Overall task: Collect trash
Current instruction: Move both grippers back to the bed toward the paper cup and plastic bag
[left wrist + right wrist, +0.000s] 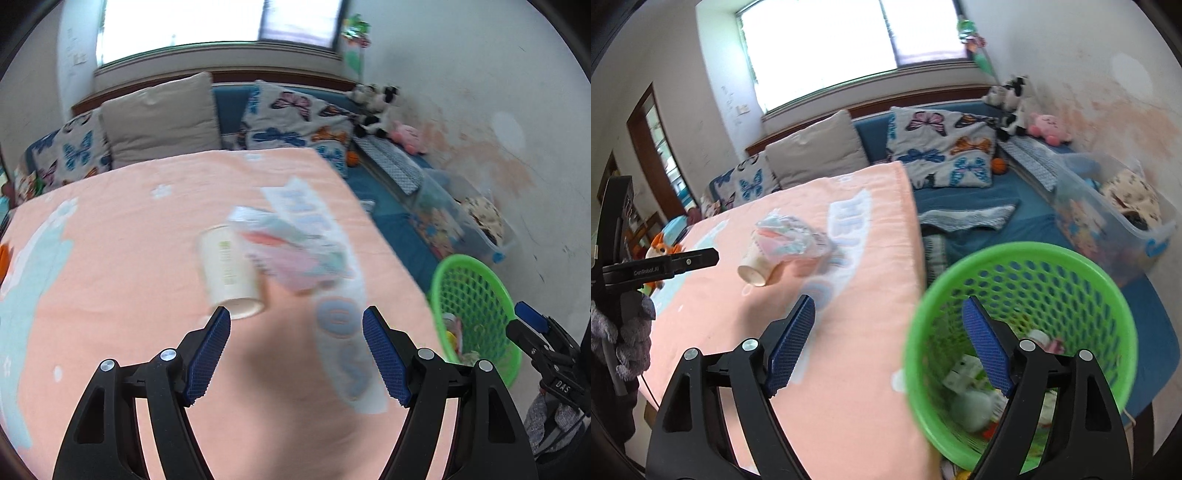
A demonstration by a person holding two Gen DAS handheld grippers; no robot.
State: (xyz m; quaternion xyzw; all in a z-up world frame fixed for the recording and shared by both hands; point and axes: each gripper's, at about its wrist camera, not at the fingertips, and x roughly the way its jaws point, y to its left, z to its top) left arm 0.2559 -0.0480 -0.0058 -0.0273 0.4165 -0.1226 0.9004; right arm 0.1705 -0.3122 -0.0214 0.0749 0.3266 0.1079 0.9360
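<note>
A white paper cup [229, 269] lies on its side on the pink tablecloth [110, 258], touching a crumpled pastel wrapper [291, 254] to its right. My left gripper [296, 312] hovers open just short of them, nothing between its pads. The green mesh basket [472, 291] stands off the table's right edge. In the right wrist view my right gripper [889, 302] is open and empty, its right finger over the green basket [1027, 254], which holds several scraps of trash [971, 376]. The cup [755, 267] and wrapper [792, 236] lie further left on the cloth.
Behind the table is a blue couch [979, 221] with butterfly cushions [945, 147], a beige pillow [816, 155] and plush toys [1049, 127]. A clear storage box [1115, 214] stands beyond the basket. The table's right edge [916, 229] drops to the couch.
</note>
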